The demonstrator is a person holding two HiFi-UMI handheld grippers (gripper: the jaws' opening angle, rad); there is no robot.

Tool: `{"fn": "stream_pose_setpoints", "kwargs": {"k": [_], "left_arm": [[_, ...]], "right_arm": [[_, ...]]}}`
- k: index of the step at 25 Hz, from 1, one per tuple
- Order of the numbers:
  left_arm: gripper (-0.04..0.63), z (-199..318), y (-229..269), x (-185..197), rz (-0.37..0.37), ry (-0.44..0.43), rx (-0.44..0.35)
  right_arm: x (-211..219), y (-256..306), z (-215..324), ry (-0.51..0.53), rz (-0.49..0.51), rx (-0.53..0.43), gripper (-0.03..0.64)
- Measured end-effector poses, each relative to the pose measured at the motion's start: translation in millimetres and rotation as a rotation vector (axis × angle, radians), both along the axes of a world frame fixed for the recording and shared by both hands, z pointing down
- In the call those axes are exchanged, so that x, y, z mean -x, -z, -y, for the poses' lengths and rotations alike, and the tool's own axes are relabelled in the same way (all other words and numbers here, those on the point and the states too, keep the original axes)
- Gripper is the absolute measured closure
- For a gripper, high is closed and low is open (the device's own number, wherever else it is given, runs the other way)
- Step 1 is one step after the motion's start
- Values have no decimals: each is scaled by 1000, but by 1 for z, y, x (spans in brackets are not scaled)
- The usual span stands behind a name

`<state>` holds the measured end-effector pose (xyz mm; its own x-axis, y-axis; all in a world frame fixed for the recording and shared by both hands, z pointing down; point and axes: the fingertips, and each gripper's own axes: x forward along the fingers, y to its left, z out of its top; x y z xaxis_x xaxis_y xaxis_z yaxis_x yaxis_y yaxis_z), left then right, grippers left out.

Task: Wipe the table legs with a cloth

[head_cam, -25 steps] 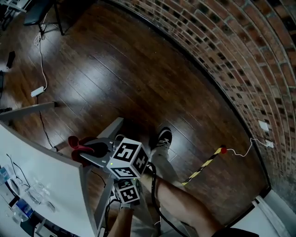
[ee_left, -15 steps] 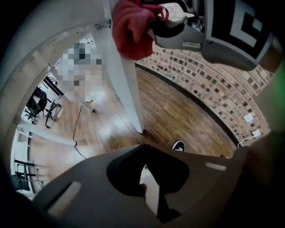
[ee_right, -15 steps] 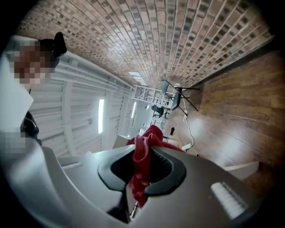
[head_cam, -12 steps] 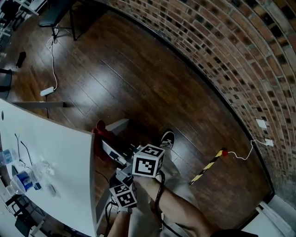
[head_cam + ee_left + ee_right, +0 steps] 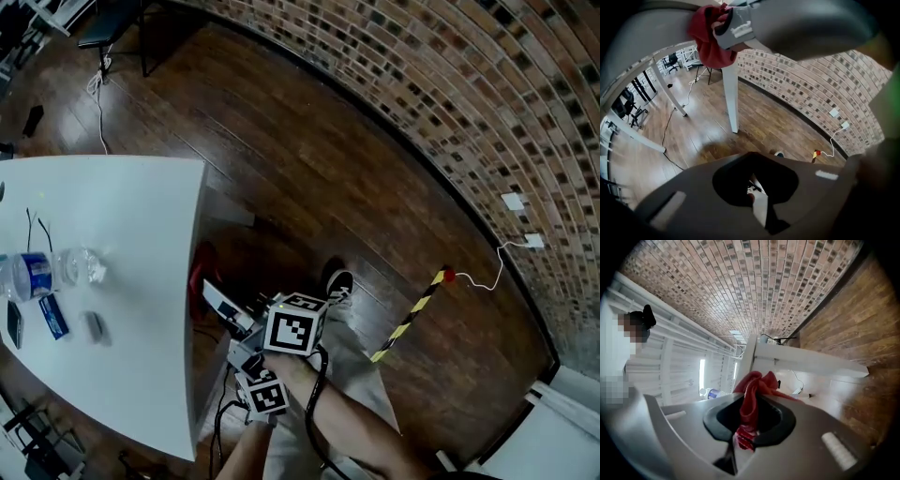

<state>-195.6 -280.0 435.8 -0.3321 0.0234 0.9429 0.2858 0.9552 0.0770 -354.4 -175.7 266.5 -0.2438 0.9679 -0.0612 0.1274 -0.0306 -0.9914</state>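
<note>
The right hand-held gripper [image 5: 749, 423] clenched the red cloth [image 5: 752, 390] at the top of the table leg [image 5: 731, 93] under the table's [image 5: 122, 234] right edge, while the left hand-held gripper [image 5: 754, 180] sat closed and empty nearer the person.

View swung over the surface [image 5: 141, 216]: far more of its top in frame now, bottle [image 5: 52, 269] fully visible. Right claw [image 5: 217, 302] with red cloth [image 5: 199, 274] went from the surface's corner to partway along its edge.
</note>
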Motion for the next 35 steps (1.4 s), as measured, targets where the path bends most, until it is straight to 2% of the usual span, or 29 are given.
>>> {"fn": "stream_pose_setpoints", "kwargs": {"k": [9, 15, 20, 24, 28, 32, 35], "left_arm": [[595, 13, -14, -93, -18, -54, 3], [594, 19, -13, -147, -20, -118, 20], [595, 15, 9, -216, -14, -178, 25], [595, -1, 29, -264, 9, -234, 28], [594, -26, 39, -319, 18, -272, 15], [595, -59, 46, -370, 25, -367, 12], [595, -89, 51, -392, 50, -405, -10]], "right_arm": [[-103, -1, 7, 89, -25, 47, 580], [-173, 0, 15, 126, -20, 35, 580], [-229, 3, 22, 117, -26, 9, 580], [-266, 6, 32, 63, -24, -27, 580], [-295, 5, 34, -21, -33, -16, 580], [-317, 6, 46, -162, -38, -22, 580], [-328, 8, 61, -302, -25, -58, 580]]}}
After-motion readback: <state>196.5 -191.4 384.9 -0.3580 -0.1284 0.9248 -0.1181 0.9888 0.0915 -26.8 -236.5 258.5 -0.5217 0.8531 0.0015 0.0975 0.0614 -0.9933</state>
